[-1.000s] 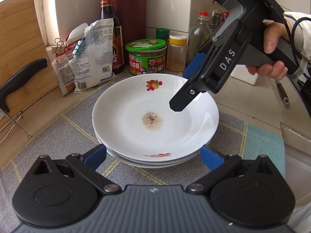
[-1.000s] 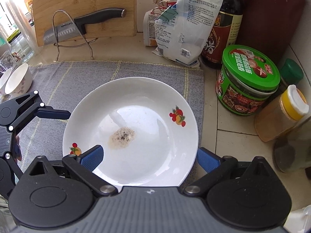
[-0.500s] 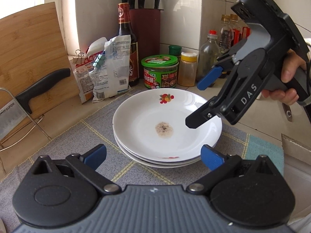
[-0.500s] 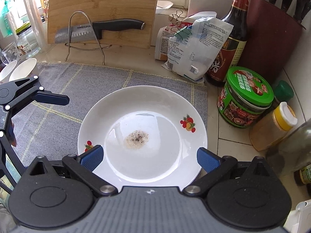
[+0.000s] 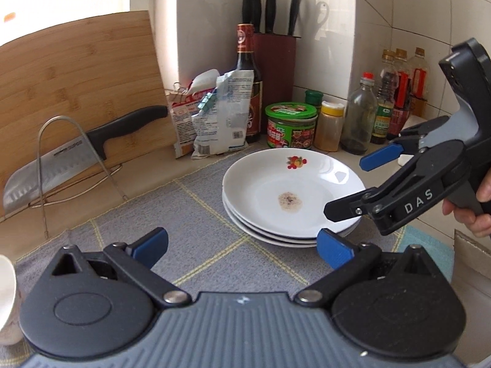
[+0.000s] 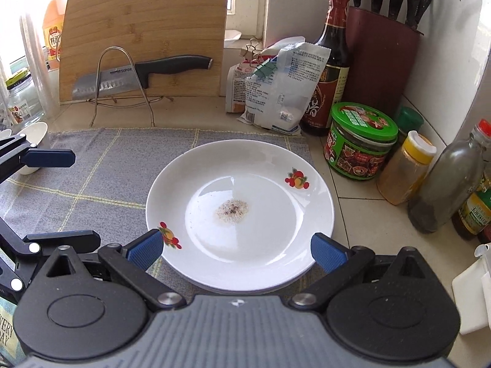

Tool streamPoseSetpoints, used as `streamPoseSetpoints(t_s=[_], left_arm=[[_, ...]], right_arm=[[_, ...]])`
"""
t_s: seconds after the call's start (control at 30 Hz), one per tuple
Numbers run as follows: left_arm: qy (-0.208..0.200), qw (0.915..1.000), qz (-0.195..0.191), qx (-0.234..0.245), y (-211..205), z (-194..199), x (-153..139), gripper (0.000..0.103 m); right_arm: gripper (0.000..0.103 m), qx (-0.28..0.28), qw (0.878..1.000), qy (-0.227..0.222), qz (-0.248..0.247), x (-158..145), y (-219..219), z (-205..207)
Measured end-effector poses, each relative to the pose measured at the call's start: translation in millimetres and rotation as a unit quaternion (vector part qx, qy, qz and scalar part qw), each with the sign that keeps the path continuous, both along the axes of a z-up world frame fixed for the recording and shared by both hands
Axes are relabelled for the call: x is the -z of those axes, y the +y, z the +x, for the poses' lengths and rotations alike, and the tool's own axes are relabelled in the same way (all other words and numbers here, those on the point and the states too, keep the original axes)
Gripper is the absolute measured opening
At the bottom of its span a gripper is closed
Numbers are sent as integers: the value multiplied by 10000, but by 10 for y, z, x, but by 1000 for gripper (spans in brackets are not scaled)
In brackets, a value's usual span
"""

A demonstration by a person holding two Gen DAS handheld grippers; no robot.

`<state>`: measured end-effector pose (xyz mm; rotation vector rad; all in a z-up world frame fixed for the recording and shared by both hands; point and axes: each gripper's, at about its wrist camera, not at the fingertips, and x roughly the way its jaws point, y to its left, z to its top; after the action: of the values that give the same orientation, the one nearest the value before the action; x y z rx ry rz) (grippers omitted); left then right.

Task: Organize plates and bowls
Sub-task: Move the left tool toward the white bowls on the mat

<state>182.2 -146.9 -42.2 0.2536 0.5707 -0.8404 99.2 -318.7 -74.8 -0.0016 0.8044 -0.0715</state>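
Note:
A stack of three white plates [image 5: 291, 196] [image 6: 239, 214] rests on the right part of a grey checked mat [image 5: 199, 214] [image 6: 107, 168]. The top plate has fruit decals and a brown speckled smear in its middle. My left gripper [image 5: 242, 245] [image 6: 86, 197] is open, low over the mat, left of and short of the stack. My right gripper [image 6: 236, 251] [image 5: 345, 187] is open too, hovering above the stack's near rim, held by a hand. Neither touches a plate. A white bowl [image 6: 33, 135] [image 5: 6, 291] sits at the mat's left end, close to the left gripper.
A bamboo cutting board [image 6: 147, 30] leans on the back wall with a cleaver [image 6: 138, 73] on a wire rack before it. Clipped bags [image 6: 276, 92], a sauce bottle [image 6: 331, 61], a knife block [image 6: 380, 58], a green-lidded jar [image 6: 359, 141], spice jar and bottles crowd the corner.
Both grippers have drawn back from the plate stack, and the left one has also shifted left. Both stayed open. The plates have not moved.

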Motion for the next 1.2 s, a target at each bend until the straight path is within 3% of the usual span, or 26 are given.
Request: streamPoseSetpoints(t_s=[0.27, 0.6, 0.9, 1.2], left_arm=[[201, 9950, 164, -964, 311, -213, -17, 102], [247, 9822, 249, -1847, 848, -531, -205, 102], [360, 9737, 113, -2247, 1621, -687, -237, 102], [429, 9578, 266, -2829, 2500, -783, -16, 102]], right_arm=[[103, -780, 9969, -46, -16, 0, 216, 114], [103, -1959, 9798, -165, 360, -79, 699, 197], [103, -2796, 9599, 116, 180, -54, 1487, 374], [103, -3370, 9389, 243, 656, -47, 2353, 577]])
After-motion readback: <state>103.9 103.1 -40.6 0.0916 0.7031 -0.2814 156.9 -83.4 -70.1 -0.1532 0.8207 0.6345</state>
